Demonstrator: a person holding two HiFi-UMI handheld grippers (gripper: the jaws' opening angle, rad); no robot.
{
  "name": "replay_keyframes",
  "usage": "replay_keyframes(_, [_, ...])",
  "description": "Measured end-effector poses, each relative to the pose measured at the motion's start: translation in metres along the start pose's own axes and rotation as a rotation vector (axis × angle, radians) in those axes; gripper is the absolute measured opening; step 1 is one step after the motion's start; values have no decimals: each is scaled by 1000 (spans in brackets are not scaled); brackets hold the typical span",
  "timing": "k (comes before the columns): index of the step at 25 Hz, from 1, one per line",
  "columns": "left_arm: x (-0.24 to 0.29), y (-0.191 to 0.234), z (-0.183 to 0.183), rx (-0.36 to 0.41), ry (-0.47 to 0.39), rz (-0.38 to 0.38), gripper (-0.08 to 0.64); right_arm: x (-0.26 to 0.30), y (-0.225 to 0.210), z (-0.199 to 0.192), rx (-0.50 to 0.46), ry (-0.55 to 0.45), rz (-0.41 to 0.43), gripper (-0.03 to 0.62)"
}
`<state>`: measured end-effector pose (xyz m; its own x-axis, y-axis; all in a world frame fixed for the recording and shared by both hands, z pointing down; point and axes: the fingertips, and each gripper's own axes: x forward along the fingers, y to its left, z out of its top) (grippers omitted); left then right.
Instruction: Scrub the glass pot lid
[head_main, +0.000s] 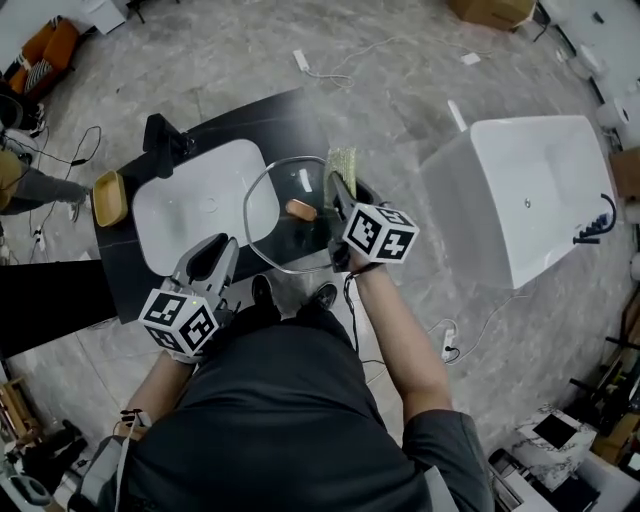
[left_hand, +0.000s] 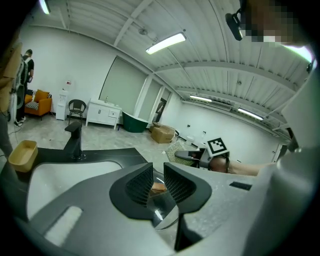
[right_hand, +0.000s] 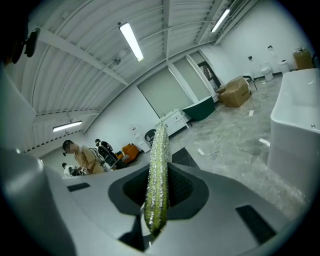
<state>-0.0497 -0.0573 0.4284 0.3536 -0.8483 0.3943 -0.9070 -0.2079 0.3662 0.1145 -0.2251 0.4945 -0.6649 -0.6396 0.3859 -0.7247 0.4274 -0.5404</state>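
Gripping the lid (head_main: 285, 238) by its near rim, the left tool (head_main: 228, 247) has its jaws drawn in to a narrow slot. In the left gripper view the metal edge of the glass runs through the bottom of that slot, so I judge it a real pinch, not a loose rest. That hold puts the lid raised over the front of the dark surface (head_main: 270, 120), partly above the white sink (head_main: 170, 235). Its wooden knob (head_main: 300, 209) faces up, so the top of the glass lies open to the other hand.

The right tool (head_main: 337, 188) is pressed together on a green sponge (head_main: 343, 160), gripped on edge so that most of it stands clear beyond the jaws. It sits at the lid's far right rim, near the knob; whether it touches the glass I cannot tell. Scrubbing looks about to begin or barely under way.

The glass between knob and rim is free all round except where the left jaws bite. The tap (head_main: 160, 140) and a wooden tray (head_main: 108, 198) lie well to the left and the bathtub (head_main: 520, 190) well to the right, so strokes have space. Pushing hard near the far rim could lever the lid in its one-point hold.
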Motion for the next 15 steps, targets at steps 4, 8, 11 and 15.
replay_keyframes(4, [-8, 33, -11, -28, 21, 37, 69, 65, 3, -27, 23, 124, 26, 55])
replay_keyframes(8, [-18, 60, -18, -69, 30, 79, 70, 112, 4, -51, 44, 225, -21, 55])
replay_keyframes(11, [-25, 75, -22, -92, 42, 106, 71, 138, 18, -67, 23, 331, -13, 55])
replay_keyframes(15, [-30, 85, -22, -114, 39, 128, 69, 156, 21, -95, -44, 506, 6, 55])
